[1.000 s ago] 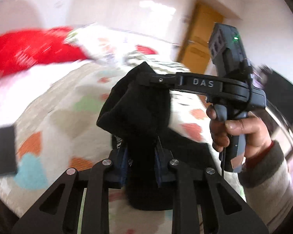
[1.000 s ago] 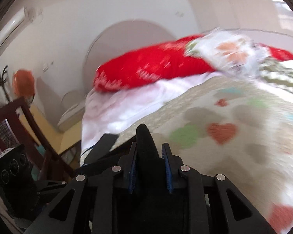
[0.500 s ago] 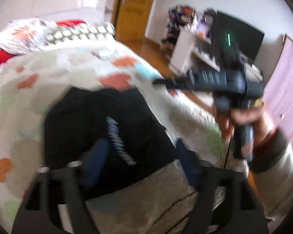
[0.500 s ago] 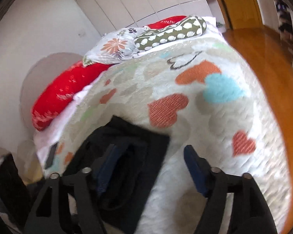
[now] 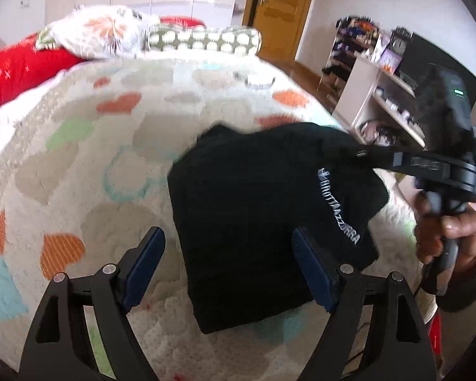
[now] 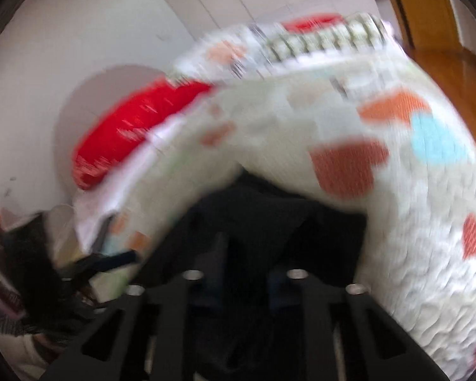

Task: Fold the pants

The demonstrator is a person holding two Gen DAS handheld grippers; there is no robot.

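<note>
On my left I see the red pillow (image 5: 19, 66) at the head of the bed, with a floral pillow (image 5: 95, 31) leaning on it and a green spotted bolster (image 5: 203, 39) just beside that; the heart-print blanket (image 5: 111, 146) covers the bed below them; my left hand-held gripper (image 5: 228, 266) hangs over this blanket with its jaws spread wide, its blue pads (image 5: 144, 263) pressing on nothing, the near left corner of the pants lying between them untouched; the black pants (image 5: 257, 209) lie folded into a compact block on the blanket, right of centre, white lettering running along their right edge; further right my right hand-held gripper (image 5: 355, 154) reaches in from the side, its tip at the far right corner of the pants, the person's hand (image 5: 444, 231) wrapped round its handle; behind it stand a white shelf unit (image 5: 374, 95) and a wooden door (image 5: 282, 9). In the blurred right wrist view the right hand-held gripper (image 6: 244, 282) has its jaws drawn nearly together, with black cloth of the pants (image 6: 269, 216) caught between them; the blanket (image 6: 412, 254) curves round to the right.
</note>
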